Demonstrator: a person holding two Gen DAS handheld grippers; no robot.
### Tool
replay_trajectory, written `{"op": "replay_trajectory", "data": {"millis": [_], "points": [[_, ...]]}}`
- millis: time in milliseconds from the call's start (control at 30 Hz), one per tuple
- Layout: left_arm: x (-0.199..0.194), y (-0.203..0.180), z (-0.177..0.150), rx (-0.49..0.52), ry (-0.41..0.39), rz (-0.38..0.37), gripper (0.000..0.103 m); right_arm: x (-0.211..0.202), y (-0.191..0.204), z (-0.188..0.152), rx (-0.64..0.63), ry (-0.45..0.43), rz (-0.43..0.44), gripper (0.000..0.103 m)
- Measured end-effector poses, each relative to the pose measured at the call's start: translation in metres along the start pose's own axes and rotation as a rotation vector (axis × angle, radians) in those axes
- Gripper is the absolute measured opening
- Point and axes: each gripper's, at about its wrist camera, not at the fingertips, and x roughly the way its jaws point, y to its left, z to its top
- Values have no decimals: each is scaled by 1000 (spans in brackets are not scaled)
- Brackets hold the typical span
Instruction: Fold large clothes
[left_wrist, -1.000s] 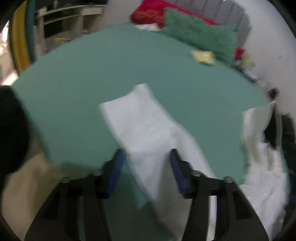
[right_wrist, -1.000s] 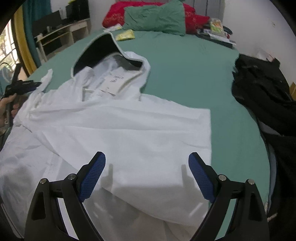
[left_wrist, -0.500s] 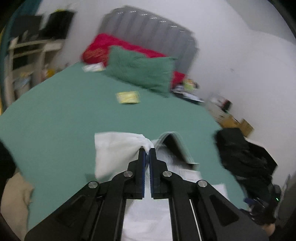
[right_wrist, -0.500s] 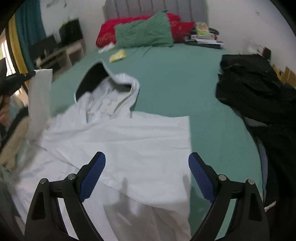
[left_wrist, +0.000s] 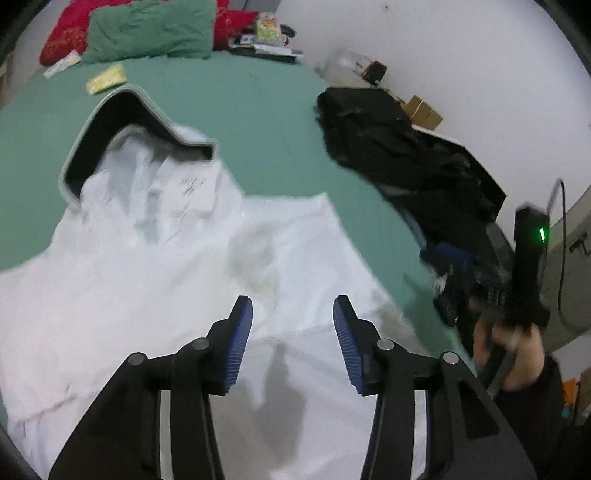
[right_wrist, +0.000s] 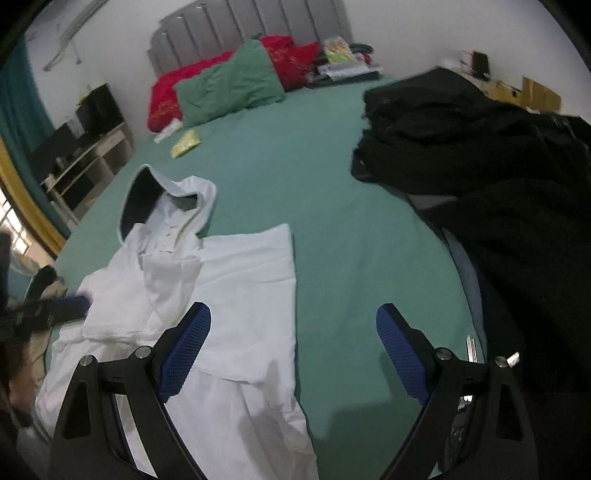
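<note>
Green bed (right_wrist: 332, 221) carries the white hoodie (left_wrist: 166, 295), sleeve folded across its body. Left gripper (left_wrist: 292, 343) hovers above it, jaws just opened, holding nothing. Right gripper (right_wrist: 293, 354) stands wide at its right edge, empty.

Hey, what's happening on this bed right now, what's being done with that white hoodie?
A person is folding a white hoodie spread on the green bed, working with a handheld gripper in each hand. One sleeve already lies folded across the body. The left gripper has just been opening and hangs above the fabric with nothing between its pads. The right gripper is wide open over the hoodie's edge, empty too. A pile of black clothes waits at the side.
</note>
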Motion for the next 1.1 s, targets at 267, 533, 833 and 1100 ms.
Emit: {"op": "replay_trajectory", "data": {"millis": [267,533,833,1100], "points": [[-66,136,-28,-156,-42,278,48,37,64,-6,-99,10,88,91],[-81,223,-45,-231,-95,405,48,116,80,-3,-19,137,153,73],[-44,261,-62,-257,-47,438,48,107,83,-10,-99,133,92,6],[-51,243,-52,-242,-59,458,48,86,33,-24,-17,177,-5,8]]}}
